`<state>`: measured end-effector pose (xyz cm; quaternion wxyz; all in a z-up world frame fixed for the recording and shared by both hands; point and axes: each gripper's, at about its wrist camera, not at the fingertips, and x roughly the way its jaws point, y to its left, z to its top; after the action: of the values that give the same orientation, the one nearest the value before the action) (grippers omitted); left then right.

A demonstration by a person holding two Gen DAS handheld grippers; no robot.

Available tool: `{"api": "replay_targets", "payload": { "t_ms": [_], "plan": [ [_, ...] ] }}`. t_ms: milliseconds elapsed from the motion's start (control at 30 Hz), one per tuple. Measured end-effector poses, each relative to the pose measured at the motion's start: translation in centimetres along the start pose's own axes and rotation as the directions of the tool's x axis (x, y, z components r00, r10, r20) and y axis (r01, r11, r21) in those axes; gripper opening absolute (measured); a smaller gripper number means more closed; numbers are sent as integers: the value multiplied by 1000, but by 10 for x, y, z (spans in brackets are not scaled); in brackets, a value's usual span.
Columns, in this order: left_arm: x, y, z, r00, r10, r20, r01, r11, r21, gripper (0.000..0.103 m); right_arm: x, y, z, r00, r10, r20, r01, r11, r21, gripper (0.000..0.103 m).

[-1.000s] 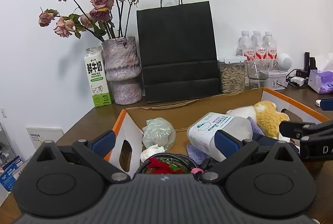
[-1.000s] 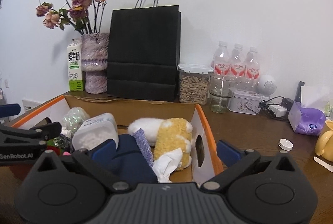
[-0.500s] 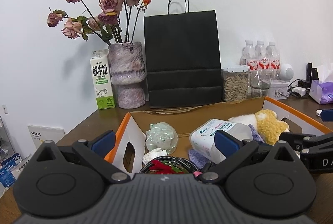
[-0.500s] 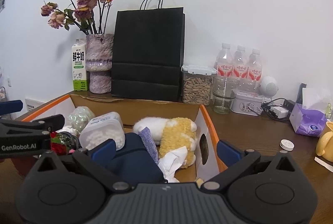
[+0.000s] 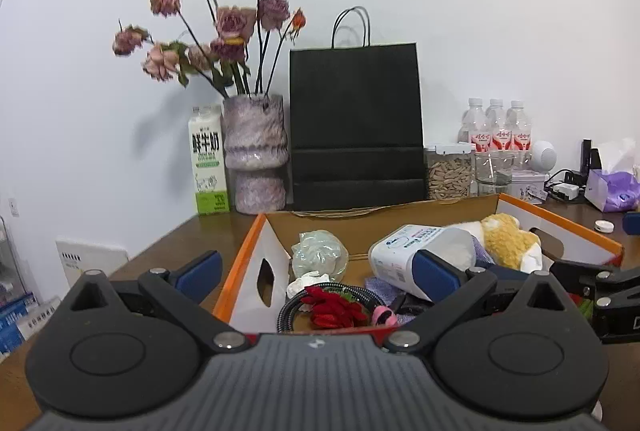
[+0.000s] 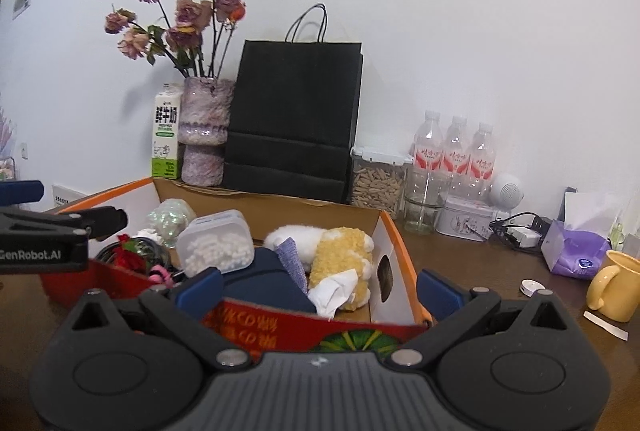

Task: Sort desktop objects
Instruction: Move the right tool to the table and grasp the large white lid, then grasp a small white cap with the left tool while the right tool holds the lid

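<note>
Desk [image 6: 480,271]: cardboard box [image 6: 394,231] of clutter

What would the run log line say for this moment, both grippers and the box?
left gripper: open, empty, over box's left end | right gripper: open, empty, over box's right end | cardboard box: full, on desk

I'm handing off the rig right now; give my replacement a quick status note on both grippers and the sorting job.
Left gripper: open, empty, at the cardboard box's near-left corner.
Right gripper: open, empty, at its near-right corner.
In the box: plush toy, cotton swab tub, navy pouch, red flower, cable.
Still on the desk: yellow mug, white cap.
Left: judging whether those need sorting.
</note>
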<state>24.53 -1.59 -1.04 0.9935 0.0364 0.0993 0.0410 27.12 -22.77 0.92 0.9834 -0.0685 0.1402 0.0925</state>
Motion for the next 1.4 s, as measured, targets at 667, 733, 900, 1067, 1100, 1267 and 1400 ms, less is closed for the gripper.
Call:
{"api": "replay_targets", "payload": {
  "t_ms": [667, 733, 900, 1067, 1100, 1267, 1400],
  "plan": [
    [-49, 4, -23, 983, -85, -163, 91, 995, 28, 103, -46, 33, -38, 953, 160, -259, -184, 980, -72, 83],
    [-51, 3, -26, 981, -87, -176, 96, 994, 44, 103, -40, 33, -39, 941, 179, -287, -201, 978, -51, 75],
    [-53, 5, -28, 976, -95, -197, 105, 993, 44, 103, -29, 32, -39, 925, 199, -325, -212, 977, -5, 61],
    [-52, 3, -30, 970, -99, -221, 114, 992, 54, 103, -31, 30, -39, 921, 225, -319, -233, 972, 11, 39],
    [-52, 2, -30, 969, -100, -225, 115, 992, 55, 103, -32, 29, -39, 922, 227, -315, -235, 972, 15, 39],
    [-48, -8, -29, 964, -114, -242, 131, 990, 56, 103, -35, 22, -36, 935, 214, -282, -216, 976, 24, 39],
    [-41, -22, -26, 959, -123, -254, 145, 987, 70, 103, -31, 16, -33, 950, 175, -258, -178, 984, 14, 39]
  ]
}}
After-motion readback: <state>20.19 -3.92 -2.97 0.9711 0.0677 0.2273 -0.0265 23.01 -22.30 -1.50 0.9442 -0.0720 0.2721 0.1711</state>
